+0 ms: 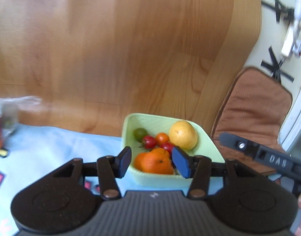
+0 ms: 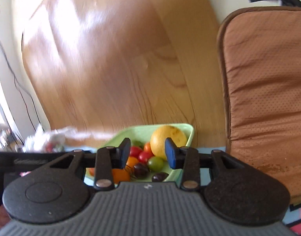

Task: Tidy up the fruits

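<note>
One pale green square plastic bowl (image 1: 130,125) stands on the light blue printed cloth (image 1: 58,143) near the right edge of the wooden table (image 1: 111,49), and all the fruits that can be counted lie inside it. In the left wrist view I count one large yellow round citrus fruit (image 1: 183,134) at the far right of the bowl, one bumpy orange tangerine (image 1: 154,161) at the near side, one small green tomato (image 1: 140,134), one small orange tomato (image 1: 162,138) and two small red tomatoes (image 1: 150,141). The right wrist view shows also two dark purple small fruits (image 2: 140,170), but I cannot tell which kind they are. One crumpled clear plastic bag (image 1: 5,118) lies at the far left on the cloth; it is blurred and cut by the picture edge, so the red things inside are not clear. One brown padded chair cushion (image 1: 254,106) stands to the right of the table. The near part of the bowl is hidden behind both tools. The left gripper (image 1: 152,162) has its blue pads apart with a moderate gap and holds nothing; the tangerine shows between them, lower in the bowl. The right gripper (image 2: 147,155) is also partly open and empty, above the bowl, touching no fruit.
</note>
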Tool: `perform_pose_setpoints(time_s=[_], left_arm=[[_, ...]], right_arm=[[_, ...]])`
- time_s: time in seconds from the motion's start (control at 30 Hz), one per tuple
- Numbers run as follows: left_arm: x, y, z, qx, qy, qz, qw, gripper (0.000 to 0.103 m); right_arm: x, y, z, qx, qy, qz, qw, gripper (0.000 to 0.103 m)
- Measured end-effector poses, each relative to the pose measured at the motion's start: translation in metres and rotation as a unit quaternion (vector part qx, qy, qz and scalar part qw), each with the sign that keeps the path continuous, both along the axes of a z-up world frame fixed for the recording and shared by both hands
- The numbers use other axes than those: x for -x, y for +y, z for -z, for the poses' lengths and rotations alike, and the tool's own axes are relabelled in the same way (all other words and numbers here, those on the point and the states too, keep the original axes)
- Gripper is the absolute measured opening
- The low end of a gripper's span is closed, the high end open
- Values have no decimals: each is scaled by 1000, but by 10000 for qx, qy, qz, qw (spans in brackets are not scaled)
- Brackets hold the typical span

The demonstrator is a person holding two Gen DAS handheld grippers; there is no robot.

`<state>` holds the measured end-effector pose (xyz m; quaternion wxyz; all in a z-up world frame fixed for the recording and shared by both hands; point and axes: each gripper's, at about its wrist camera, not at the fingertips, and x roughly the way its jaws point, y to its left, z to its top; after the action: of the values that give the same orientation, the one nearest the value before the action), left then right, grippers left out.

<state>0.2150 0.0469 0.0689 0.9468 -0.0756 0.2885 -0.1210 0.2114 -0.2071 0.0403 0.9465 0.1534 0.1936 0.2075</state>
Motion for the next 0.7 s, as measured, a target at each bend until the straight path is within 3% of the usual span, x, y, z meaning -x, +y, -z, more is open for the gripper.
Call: perform_pose_setpoints(time_s=[0.2, 0.4, 0.43, 0.5, 0.7], left_arm=[[53, 41, 2, 141, 88, -415, 9990, 48], [89, 48, 27, 71, 337, -503, 9981, 54], [94, 45, 30, 45, 348, -480, 9982, 58], [96, 39, 36, -76, 381, -437, 9983, 60], [87, 17, 51, -757, 317, -455, 9956, 58]], right_arm=[[32, -7, -8, -77, 232, -394, 9989, 41], [71, 24, 15, 819, 442, -954, 9911, 44], [77, 30, 19, 1010, 430, -973, 9892, 51], [85, 40, 24, 1263, 420, -981, 9862, 63], [71, 58, 35, 1596, 630, -935, 9807, 64]])
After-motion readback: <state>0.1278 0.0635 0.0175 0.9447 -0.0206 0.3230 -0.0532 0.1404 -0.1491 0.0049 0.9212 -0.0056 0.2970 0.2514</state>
